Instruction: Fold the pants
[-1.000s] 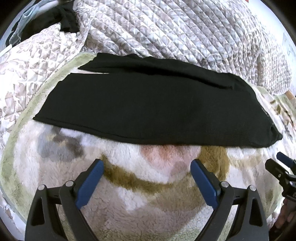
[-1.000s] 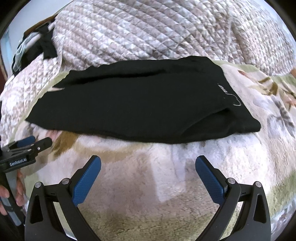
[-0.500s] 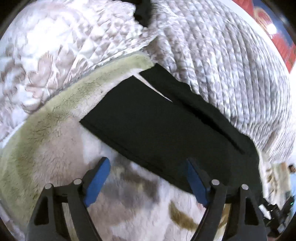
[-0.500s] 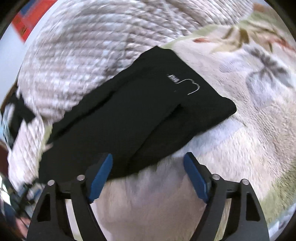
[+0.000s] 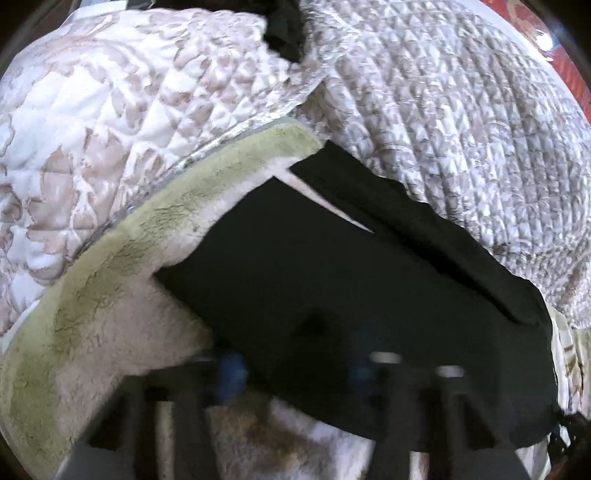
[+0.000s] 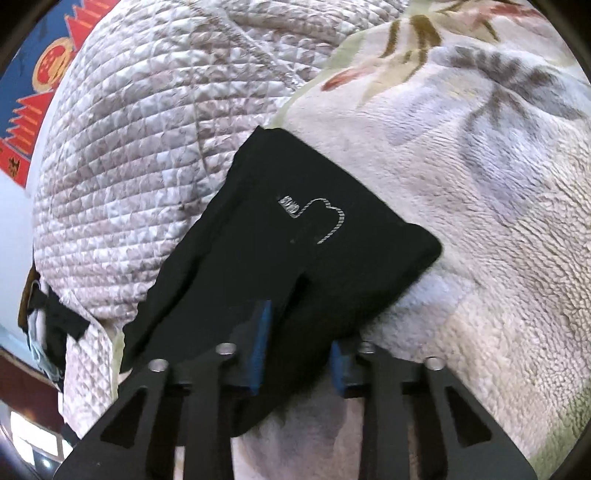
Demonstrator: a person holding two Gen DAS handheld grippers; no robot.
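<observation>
Black pants [image 5: 332, 266] lie folded lengthwise on a fleecy floral blanket [image 5: 110, 332]. In the left wrist view my left gripper [image 5: 295, 373] is blurred, its blue pads narrowed over the near edge of the leg end. In the right wrist view the pants' waist end [image 6: 295, 266] with a small white logo [image 6: 317, 218] lies between the pads of my right gripper [image 6: 299, 350], which has closed in on the near hem. The cloth bunches between the pads.
A quilted beige bedspread [image 5: 461, 129] is heaped behind the pants. More dark clothing [image 5: 284, 26] lies at the far edge. A red and blue wall hanging [image 6: 40, 74] is at the upper left. The floral blanket [image 6: 498, 184] stretches to the right.
Both grippers moved forward and down onto the near edge of the pants, left at the leg end, right at the waist end. Both jaws narrowed from wide open onto the cloth.
</observation>
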